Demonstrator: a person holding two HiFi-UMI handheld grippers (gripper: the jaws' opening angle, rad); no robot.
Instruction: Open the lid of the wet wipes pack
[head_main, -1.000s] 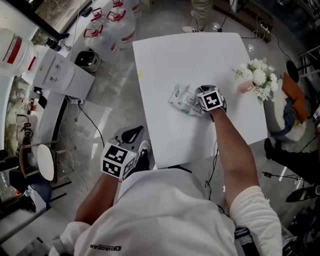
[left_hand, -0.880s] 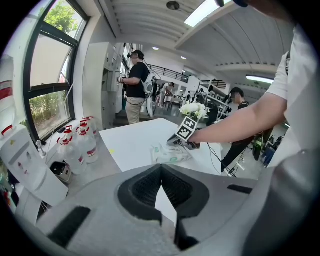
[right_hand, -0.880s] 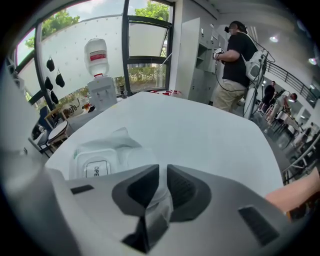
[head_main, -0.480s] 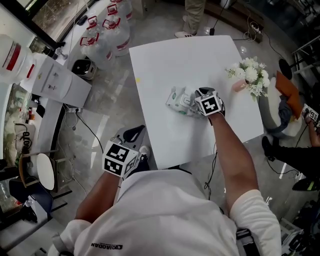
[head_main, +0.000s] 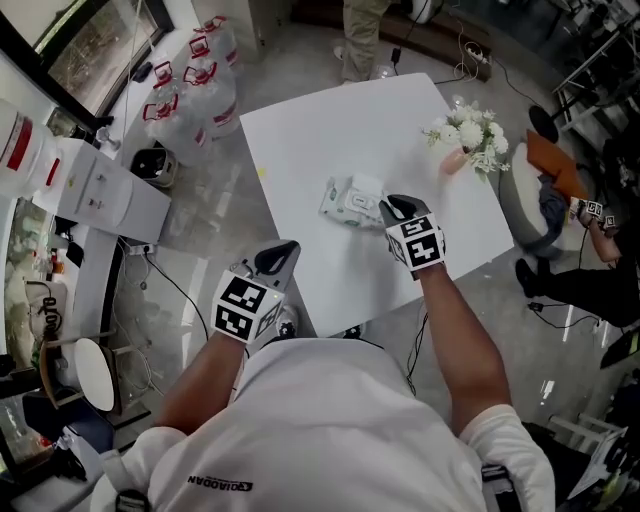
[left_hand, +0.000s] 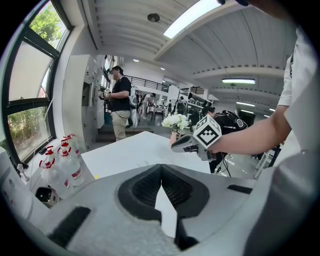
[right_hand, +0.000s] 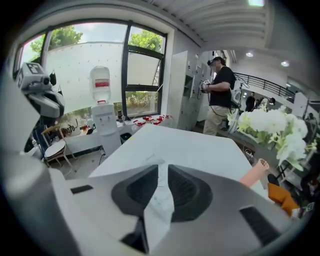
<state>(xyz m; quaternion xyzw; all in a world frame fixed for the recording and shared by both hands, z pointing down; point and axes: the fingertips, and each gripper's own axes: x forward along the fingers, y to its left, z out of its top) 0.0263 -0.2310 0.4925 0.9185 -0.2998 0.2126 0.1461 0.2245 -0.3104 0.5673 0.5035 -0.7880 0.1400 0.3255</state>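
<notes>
The wet wipes pack (head_main: 347, 204) lies flat near the middle of the white table (head_main: 320, 120), pale with green print. A white lid flap (head_main: 367, 185) shows at its far right end; how far it stands up I cannot tell. My right gripper (head_main: 392, 207) hovers just right of the pack, lifted clear of it. In the right gripper view its jaws (right_hand: 162, 167) stand slightly apart, with only white showing through the slot. My left gripper (head_main: 283, 252) hangs off the table's near left edge, and its fingertips (left_hand: 161, 170) meet with nothing between them.
A bunch of white flowers (head_main: 465, 135) lies at the table's right side. Water bottles (head_main: 190, 85) and a water dispenser (head_main: 100, 190) stand on the floor to the left. One person (head_main: 360, 30) stands beyond the far edge and another (head_main: 590, 250) is at the right.
My right gripper has come up off the pack's right end and back toward me, uncovering the white flap. The left gripper has risen a little beside the table.
</notes>
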